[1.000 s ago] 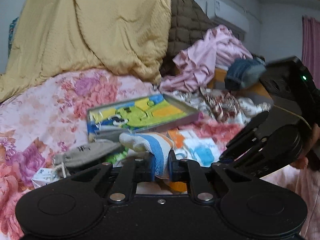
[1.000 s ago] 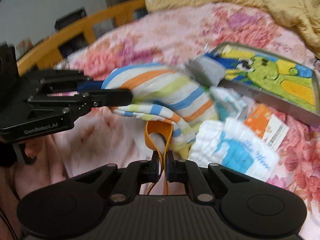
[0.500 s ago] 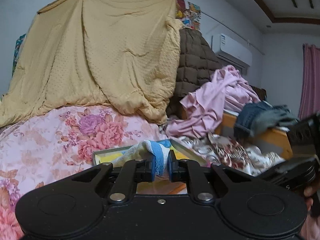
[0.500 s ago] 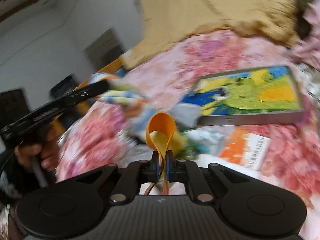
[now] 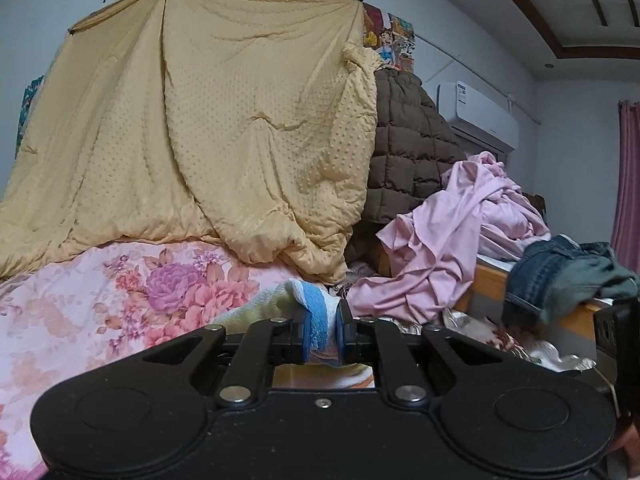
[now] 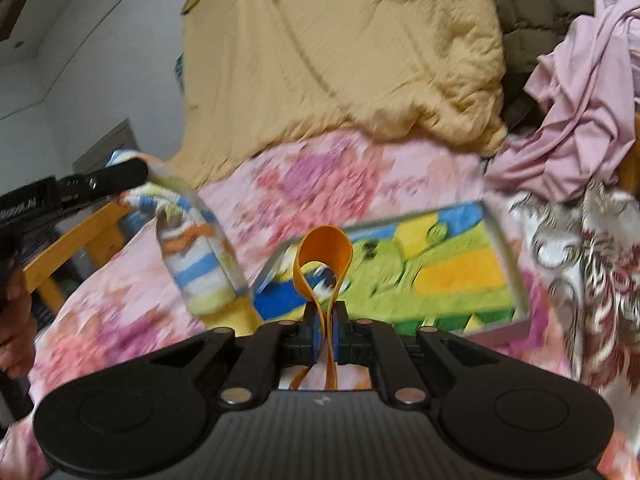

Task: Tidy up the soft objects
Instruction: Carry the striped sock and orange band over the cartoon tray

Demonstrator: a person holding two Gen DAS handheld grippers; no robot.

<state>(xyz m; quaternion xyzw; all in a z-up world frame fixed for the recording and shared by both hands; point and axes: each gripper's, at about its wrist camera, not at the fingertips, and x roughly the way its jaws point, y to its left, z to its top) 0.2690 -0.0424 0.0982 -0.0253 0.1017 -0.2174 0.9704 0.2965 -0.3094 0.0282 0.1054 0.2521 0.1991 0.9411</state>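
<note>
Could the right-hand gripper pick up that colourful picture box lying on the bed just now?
Probably not yet: the right gripper is shut on an orange band, so its jaws are occupied. The picture box lies uncovered just ahead.

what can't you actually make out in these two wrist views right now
- Striped towel, left wrist view: its hanging length sits behind the left gripper.
- Orange band, right wrist view: its tails drop behind the right gripper, so its ends are unseen.
- Picture box, right wrist view: motion blur smears the artwork.
- Jeans, left wrist view: the lower part is blocked by a dark object at the right edge.
</note>
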